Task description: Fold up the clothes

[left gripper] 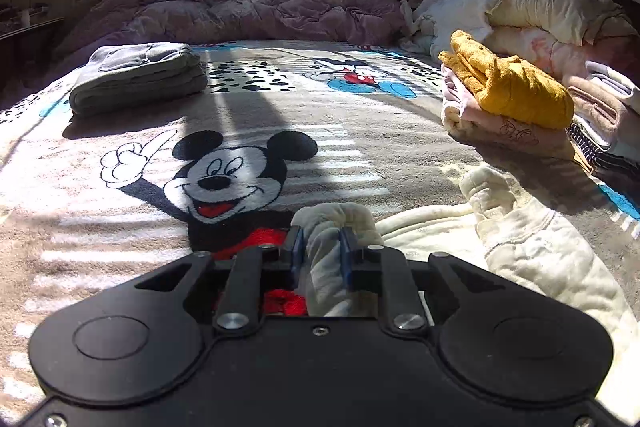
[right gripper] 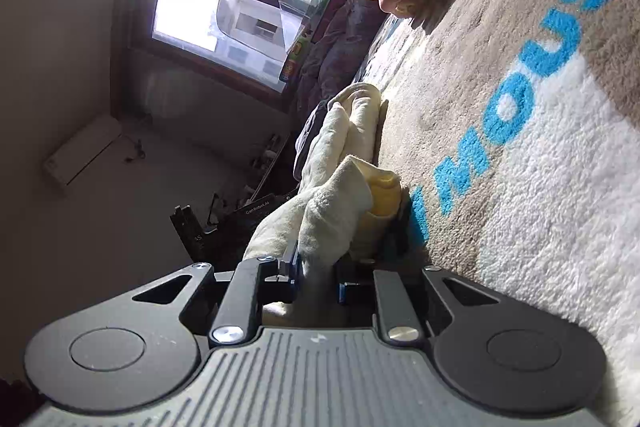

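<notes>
1. Left tool [left gripper: 322, 253] and right tool [right gripper: 316, 273] each pinch the cream garment [left gripper: 532, 255], bunched on the bed blanket [left gripper: 120, 227].
2. I worry about thick fleece slipping: shallow bites.
3. Uneven pull skews the fold.
4. A swing could hit the mustard stack [left gripper: 516, 87].

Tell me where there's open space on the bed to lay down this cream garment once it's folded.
The bare stretch of blanket lies between the folded grey stack and the mustard-topped pile, over the Mickey print. The side by that pile and the bundled quilts is crowded. Both tongs grip the cream garment.
</notes>
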Demonstrator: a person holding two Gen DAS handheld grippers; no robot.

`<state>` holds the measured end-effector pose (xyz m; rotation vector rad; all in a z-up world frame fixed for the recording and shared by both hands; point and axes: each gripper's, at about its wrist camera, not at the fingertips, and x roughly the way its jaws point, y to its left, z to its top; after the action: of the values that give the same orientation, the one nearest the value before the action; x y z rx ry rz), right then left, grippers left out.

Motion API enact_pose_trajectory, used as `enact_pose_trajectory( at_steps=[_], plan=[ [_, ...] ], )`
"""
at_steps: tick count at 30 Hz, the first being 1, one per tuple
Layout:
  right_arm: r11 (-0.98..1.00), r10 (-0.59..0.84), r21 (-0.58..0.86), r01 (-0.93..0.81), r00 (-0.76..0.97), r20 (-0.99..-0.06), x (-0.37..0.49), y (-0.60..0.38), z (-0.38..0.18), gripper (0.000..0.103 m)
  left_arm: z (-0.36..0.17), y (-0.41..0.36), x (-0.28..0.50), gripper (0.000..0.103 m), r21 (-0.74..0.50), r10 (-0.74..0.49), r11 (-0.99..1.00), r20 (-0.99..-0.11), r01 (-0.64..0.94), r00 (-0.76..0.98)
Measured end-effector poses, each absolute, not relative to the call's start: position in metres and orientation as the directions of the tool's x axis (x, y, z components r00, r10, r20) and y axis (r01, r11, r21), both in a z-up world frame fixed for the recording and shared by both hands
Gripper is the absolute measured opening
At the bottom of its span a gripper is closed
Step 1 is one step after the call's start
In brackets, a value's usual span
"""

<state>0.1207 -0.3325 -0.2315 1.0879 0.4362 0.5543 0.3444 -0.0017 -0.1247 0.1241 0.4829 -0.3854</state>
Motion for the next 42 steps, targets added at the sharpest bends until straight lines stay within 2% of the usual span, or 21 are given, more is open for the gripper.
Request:
enact_pose_trajectory(
  at_steps=[6,9,11,12,13,16,19,22,26,30,33,35,37,42],
  plan=[
    [0.354,0.618,0.912,-0.207,0.784,-0.062,0.121,-0.332,-0.231,0.019,-0.140,-0.025,0.342,0.018,0.249,-0.244,0.874,-0.520,0.418,0.819],
    [0.354,0.617,0.912,-0.207,0.784,-0.062,0.121,-0.331,-0.232,0.019,-0.145,-0.034,0.339,0.028,0.328,-0.192,0.852,-0.529,0.407,0.827],
    [0.354,0.617,0.912,-0.207,0.784,-0.062,0.121,-0.331,-0.232,0.019,-0.139,-0.031,0.338,0.034,0.274,-0.162,0.893,-0.544,0.357,0.823],
    [0.354,0.617,0.912,-0.207,0.784,-0.062,0.121,-0.331,-0.232,0.019,-0.135,-0.028,0.338,0.042,0.230,-0.148,0.918,-0.557,0.324,0.817],
    [0.354,0.617,0.912,-0.207,0.784,-0.062,0.121,-0.331,-0.232,0.019,-0.130,-0.024,0.337,0.045,0.181,-0.152,0.936,-0.569,0.303,0.808],
    [0.356,0.617,0.911,-0.207,0.784,-0.063,0.121,-0.331,-0.232,0.019,-0.125,-0.006,0.339,0.045,-0.025,-0.202,0.971,-0.617,0.238,0.760],
    [0.358,0.618,0.911,-0.207,0.784,-0.064,0.121,-0.331,-0.231,0.019,-0.135,0.020,0.352,0.045,-0.311,-0.349,0.931,-0.612,0.189,0.710],
    [0.362,0.619,0.909,-0.207,0.783,-0.068,0.121,-0.330,-0.231,0.020,-0.148,0.036,0.366,0.045,-0.444,-0.427,0.880,-0.588,0.167,0.687],
    [0.368,0.620,0.906,-0.207,0.781,-0.074,0.122,-0.329,-0.231,0.020,-0.146,0.029,0.366,0.041,-0.423,-0.494,0.857,-0.508,0.296,0.705],
    [0.372,0.622,0.905,-0.204,0.779,-0.080,0.123,-0.328,-0.231,0.020,-0.132,0.010,0.342,0.040,-0.267,-0.498,0.867,-0.438,0.420,0.749],
    [0.375,0.622,0.905,-0.202,0.778,-0.084,0.124,-0.327,-0.231,0.020,-0.128,-0.007,0.328,0.045,-0.129,-0.467,0.880,-0.412,0.458,0.782],
    [0.381,0.623,0.903,-0.196,0.776,-0.094,0.125,-0.327,-0.231,0.020,-0.130,0.006,0.333,0.053,-0.222,-0.493,0.870,-0.409,0.441,0.768],
    [0.392,0.621,0.900,-0.188,0.776,-0.109,0.126,-0.326,-0.231,0.019,-0.131,0.022,0.338,0.066,-0.324,-0.522,0.850,-0.403,0.416,0.752],
    [0.414,0.612,0.894,-0.170,0.779,-0.135,0.127,-0.324,-0.230,0.018,-0.136,0.060,0.352,0.068,-0.561,-0.590,0.758,-0.374,0.333,0.715]
  ],
)
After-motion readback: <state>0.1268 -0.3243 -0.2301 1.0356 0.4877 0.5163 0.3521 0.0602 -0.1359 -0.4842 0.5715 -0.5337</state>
